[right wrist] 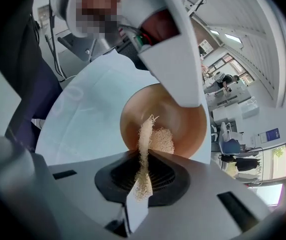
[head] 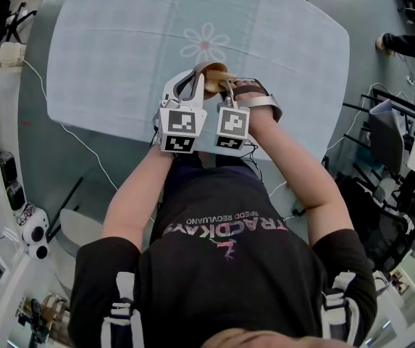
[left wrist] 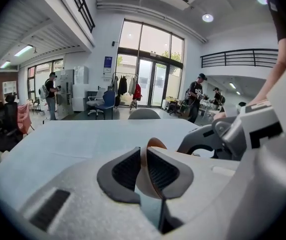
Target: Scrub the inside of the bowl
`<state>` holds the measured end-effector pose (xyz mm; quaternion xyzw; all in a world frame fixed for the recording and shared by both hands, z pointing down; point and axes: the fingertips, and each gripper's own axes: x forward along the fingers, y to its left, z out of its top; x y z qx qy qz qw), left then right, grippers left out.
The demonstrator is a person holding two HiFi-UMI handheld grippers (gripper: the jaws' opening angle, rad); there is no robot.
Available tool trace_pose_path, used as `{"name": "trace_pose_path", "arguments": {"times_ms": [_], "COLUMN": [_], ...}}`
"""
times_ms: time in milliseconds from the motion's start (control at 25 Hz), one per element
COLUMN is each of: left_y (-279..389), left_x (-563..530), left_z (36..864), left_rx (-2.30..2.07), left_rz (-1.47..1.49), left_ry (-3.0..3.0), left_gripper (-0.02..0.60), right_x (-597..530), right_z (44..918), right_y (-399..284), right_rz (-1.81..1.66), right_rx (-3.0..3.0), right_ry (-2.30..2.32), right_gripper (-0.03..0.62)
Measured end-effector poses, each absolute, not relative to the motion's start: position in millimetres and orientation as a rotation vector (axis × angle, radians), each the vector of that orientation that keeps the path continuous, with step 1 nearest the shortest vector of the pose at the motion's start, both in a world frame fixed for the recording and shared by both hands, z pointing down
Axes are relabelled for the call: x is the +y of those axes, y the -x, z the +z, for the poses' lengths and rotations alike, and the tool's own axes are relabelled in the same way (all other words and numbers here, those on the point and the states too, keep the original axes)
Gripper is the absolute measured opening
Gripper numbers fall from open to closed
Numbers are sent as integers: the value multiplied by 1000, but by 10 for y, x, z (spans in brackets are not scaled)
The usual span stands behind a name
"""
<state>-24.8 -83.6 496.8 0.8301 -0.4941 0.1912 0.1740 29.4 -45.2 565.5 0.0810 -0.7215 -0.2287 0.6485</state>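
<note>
1 wooden bowl (right wrist: 182, 116): rim clamped by left gripper (left wrist: 144, 169), jaws narrowly apart. 1 loofah scrubber (right wrist: 161, 140): pinched tight in right gripper (right wrist: 143, 170), tip inside wooden bowl.

Black short-sleeved T-shirt (head: 221, 267) with pale lettering and a pink figure; grey-and-white straps (head: 120, 317) at both shoulders. The left gripper (head: 195, 78) and right gripper (head: 228, 85) have light grey shells, cubes (head: 179, 129) with black square markers, and dark ribbed pads (left wrist: 128, 170) on the jaws.
</note>
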Motion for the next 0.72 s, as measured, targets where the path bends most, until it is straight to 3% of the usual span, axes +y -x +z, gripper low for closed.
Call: {"name": "trace_pose_path", "arguments": {"times_ms": [720], "left_y": [279], "left_x": [-782], "left_z": [5057], "left_rx": [-1418], "left_rz": [459], "left_ry": [-2244], "left_gripper": [48], "right_x": [-177], "right_z": [5553], "right_y": [104], "right_rz": [-237], "right_rx": [-1900], "right_ry": [-290], "right_gripper": [32]}}
